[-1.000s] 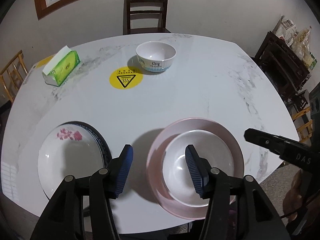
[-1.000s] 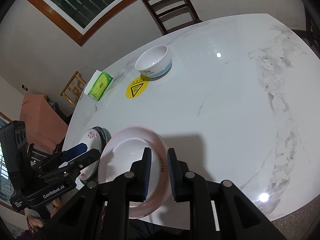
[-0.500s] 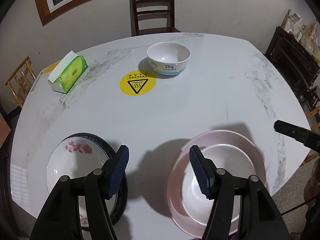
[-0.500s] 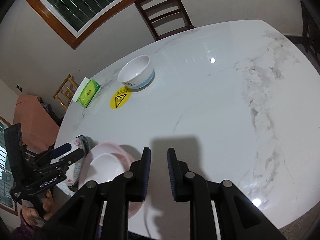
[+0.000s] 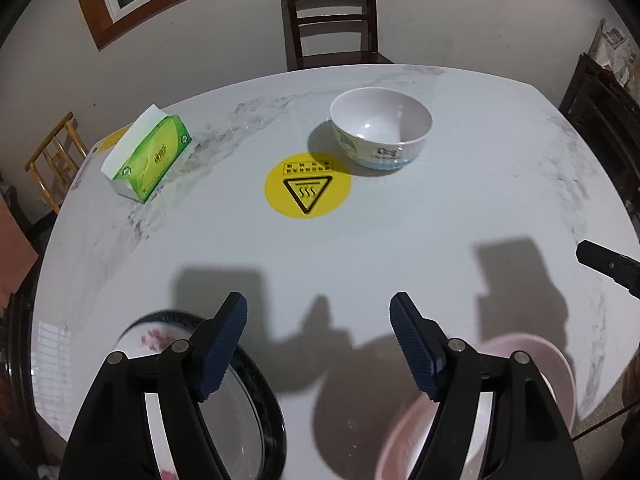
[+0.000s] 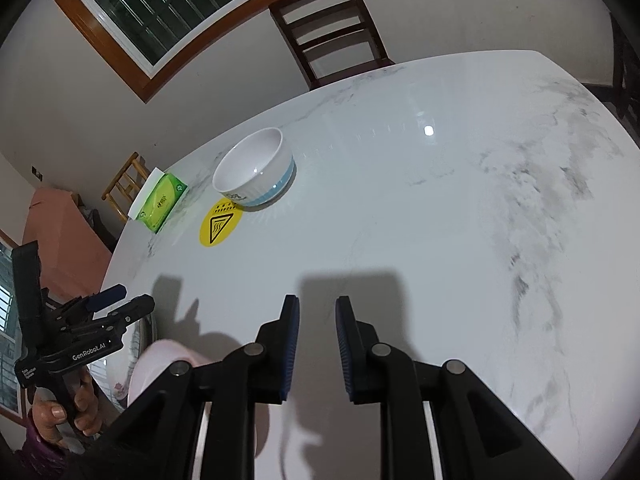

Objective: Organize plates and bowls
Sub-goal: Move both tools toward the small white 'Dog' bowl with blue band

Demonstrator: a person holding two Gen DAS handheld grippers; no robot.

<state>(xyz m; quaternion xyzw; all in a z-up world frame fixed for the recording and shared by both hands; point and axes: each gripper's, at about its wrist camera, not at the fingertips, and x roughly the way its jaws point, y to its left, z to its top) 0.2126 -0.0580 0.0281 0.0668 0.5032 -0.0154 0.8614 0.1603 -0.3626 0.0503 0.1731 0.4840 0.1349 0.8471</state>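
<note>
Both grippers have pulled away from the near-edge dishes and now point out across the marble table (image 5: 400, 240), whose centre fills each wrist view. The left gripper (image 5: 318, 340) holds nothing; its jaws are opening over bare tabletop. The right gripper (image 6: 316, 344) shows its jaws nearly together with a narrow gap and nothing between them.

1 second ago the pink plate (image 5: 528, 348), with a white dish nested in it, sat squarely under the left gripper; it has since slid to 5 o'clock in that view, half hidden behind the finger. The flowered plate (image 5: 160, 332), on its dark-rimmed plate, has dropped to 7 o'clock.

The white bowl (image 5: 380, 128) stands alone at 12 o'clock, touching the far edge of the yellow sticker (image 5: 308, 188), with the tissue box (image 5: 148, 160) at 10 o'clock.

The shift suggests the near stacks are settled for now and the lone bowl is the next piece to collect, probably with the opening left gripper.
</note>
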